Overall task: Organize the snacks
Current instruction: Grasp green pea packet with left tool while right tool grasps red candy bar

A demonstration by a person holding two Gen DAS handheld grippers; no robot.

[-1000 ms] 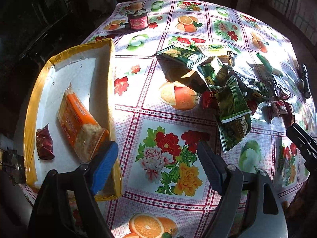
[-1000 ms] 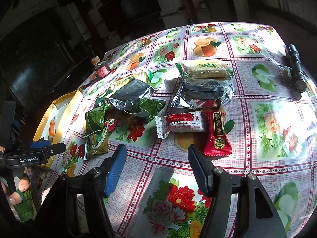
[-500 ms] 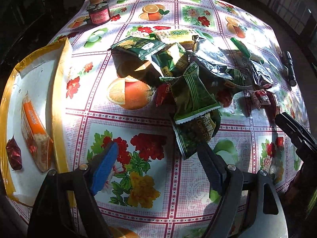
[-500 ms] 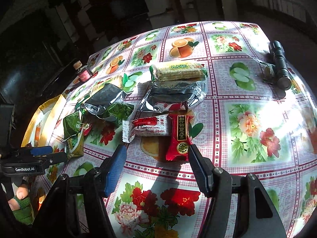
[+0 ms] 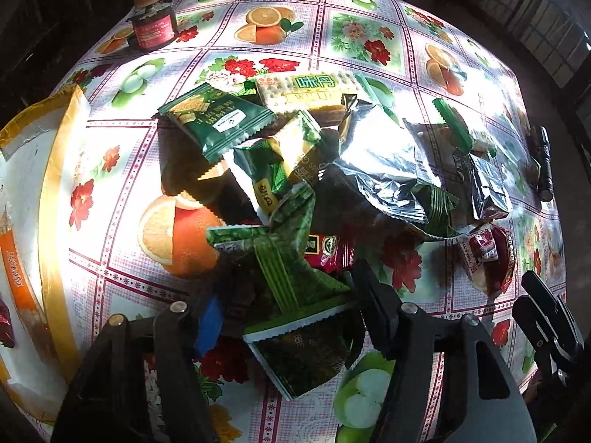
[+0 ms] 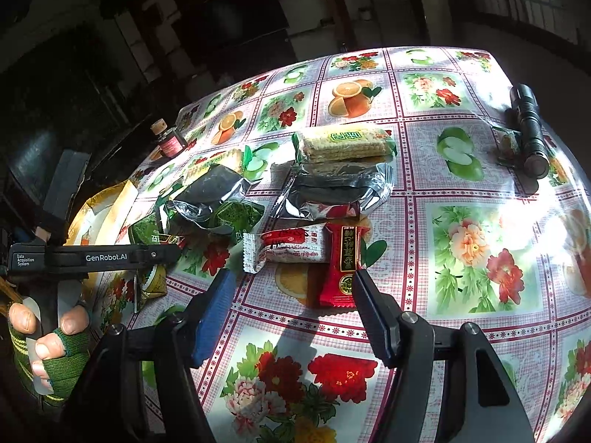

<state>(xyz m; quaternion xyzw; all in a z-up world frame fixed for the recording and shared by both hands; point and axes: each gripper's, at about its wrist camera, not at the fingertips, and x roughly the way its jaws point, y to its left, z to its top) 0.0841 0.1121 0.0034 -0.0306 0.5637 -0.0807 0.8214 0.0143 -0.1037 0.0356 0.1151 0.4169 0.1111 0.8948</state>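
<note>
Left gripper [image 5: 284,308]: shifted in the last second from beside the yellow-rimmed tray [image 5: 55,199] to the near edge of the snack heap; jaws closing, astride a green striped packet [image 5: 291,288], pad contact not confirmed.
Green striped packet: nearest item of the heap, lying atop a second dark green packet [image 5: 306,358] on the floral tablecloth [image 5: 110,192].
Tray: left of heap, already holding an orange-wrapped snack [image 5: 14,258] and a dark red one [image 5: 5,321].
Right gripper [image 6: 291,299]: position unchanged, jaws parted and empty, hovering just short of a red packet [image 6: 341,265] and a white-and-red packet [image 6: 288,249].
Reading: next pick begun; most of heap not yet sorted.
Also present: silver foil bags [image 5: 380,158], cracker pack [image 6: 343,144], flashlight [image 6: 530,133], small jar [image 5: 151,24].
</note>
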